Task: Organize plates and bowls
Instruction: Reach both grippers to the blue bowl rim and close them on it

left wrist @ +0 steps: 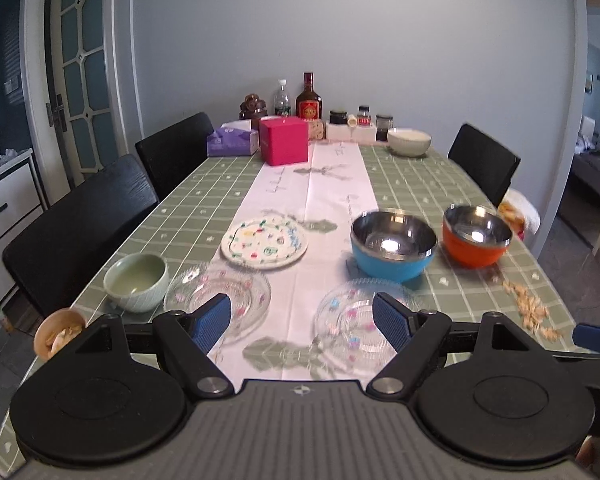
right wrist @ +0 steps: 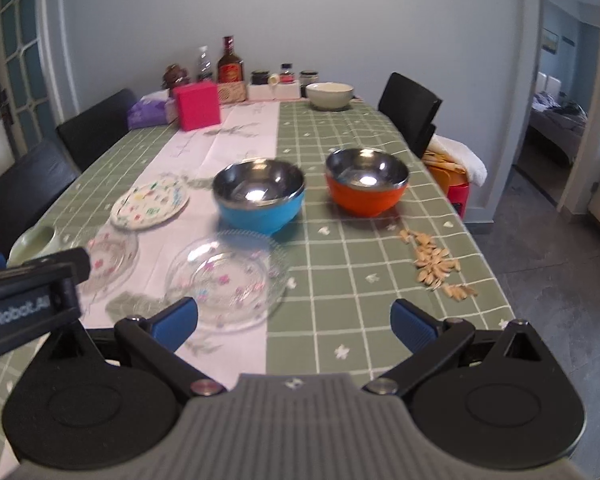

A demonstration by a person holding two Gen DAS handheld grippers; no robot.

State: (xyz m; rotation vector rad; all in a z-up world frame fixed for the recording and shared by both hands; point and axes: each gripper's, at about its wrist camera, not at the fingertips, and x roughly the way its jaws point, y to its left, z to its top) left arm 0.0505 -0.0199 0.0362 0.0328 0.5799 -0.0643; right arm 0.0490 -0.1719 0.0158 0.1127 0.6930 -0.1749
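On the green checked table lie two clear glass plates: one at the left (left wrist: 219, 300) (right wrist: 107, 258) and one at the right (left wrist: 360, 320) (right wrist: 225, 278). Behind them sit a white plate with coloured dots (left wrist: 264, 243) (right wrist: 149, 201), a blue steel-lined bowl (left wrist: 394, 245) (right wrist: 259, 196) and an orange steel-lined bowl (left wrist: 477, 235) (right wrist: 366, 186). A pale green bowl (left wrist: 136, 282) (right wrist: 33, 244) stands at the left edge, a white bowl (left wrist: 409, 141) (right wrist: 330, 95) at the far end. My left gripper (left wrist: 302, 322) hovers open above the two glass plates. My right gripper (right wrist: 293, 322) is open, empty, just right of the right glass plate.
Nut shells (right wrist: 436, 264) are scattered near the table's right edge. A pink box (left wrist: 283, 140), a purple tissue pack (left wrist: 231, 141), bottles and jars crowd the far end. Black chairs (left wrist: 83, 220) line the left side, another (left wrist: 484, 162) the right. A small wooden bowl (left wrist: 57, 334) sits at the near-left corner.
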